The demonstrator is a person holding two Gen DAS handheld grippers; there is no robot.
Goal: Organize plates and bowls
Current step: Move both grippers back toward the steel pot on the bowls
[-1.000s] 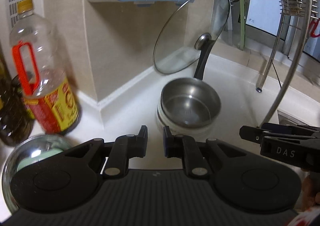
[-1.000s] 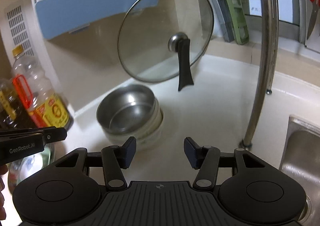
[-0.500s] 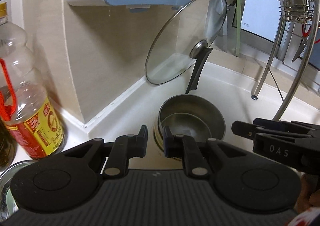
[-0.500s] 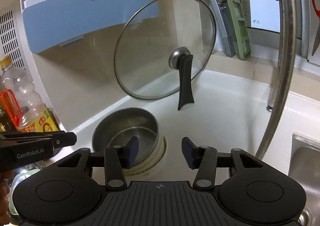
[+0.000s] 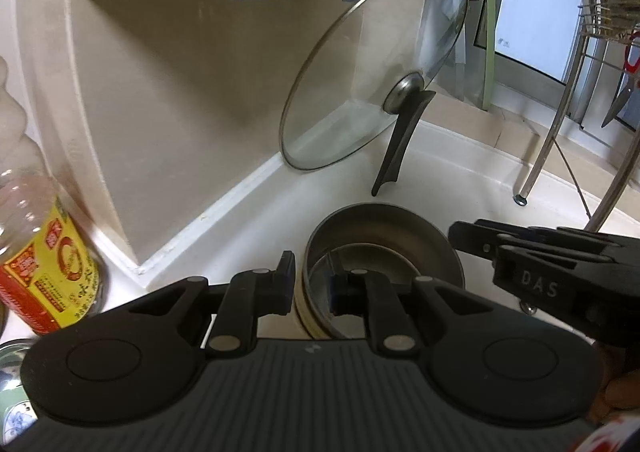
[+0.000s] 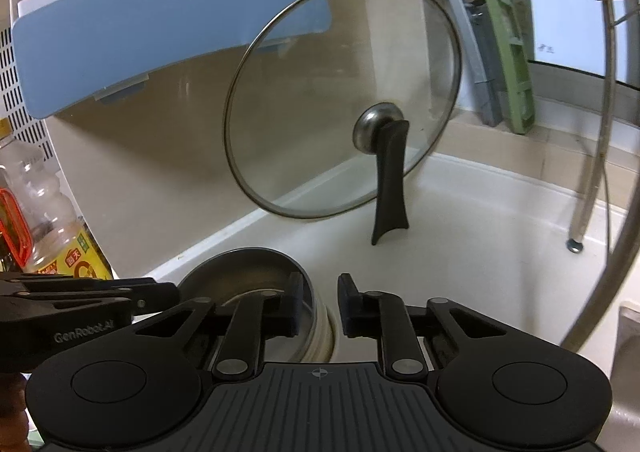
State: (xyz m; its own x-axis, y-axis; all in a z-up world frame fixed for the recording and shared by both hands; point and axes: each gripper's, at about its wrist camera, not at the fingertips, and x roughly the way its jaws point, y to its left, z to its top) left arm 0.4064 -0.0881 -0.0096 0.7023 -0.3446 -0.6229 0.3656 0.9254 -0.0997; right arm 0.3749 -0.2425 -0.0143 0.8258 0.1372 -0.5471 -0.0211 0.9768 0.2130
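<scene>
On the white tabletop, at 6 o'clock from the propped glass lid, a steel bowl sits nested inside a cream bowl. The left claw is narrow and astride the rim at the bowls' 9 o'clock side, one finger outside and one inside. It looks pinched on both walls. The right claw has just been closing and now grips the rim at the 3 o'clock side in the same way.

The steel bowl is likely only resting loose in the cream one. If either pinch catches a single wall, a lift could separate the two or leave one behind. Uneven raising would tip the stack, and smooth metal and glaze could slip from the pads. The lid stands on its edge and handle just beyond, at 12 o'clock, so a forward swing could knock it over. An oil bottle stands at 9 o'clock.

Both claw bodies hide the stack's near side and foot, so whether more dishes lie beneath is unclear. Exact pad contact is hard to read.
</scene>
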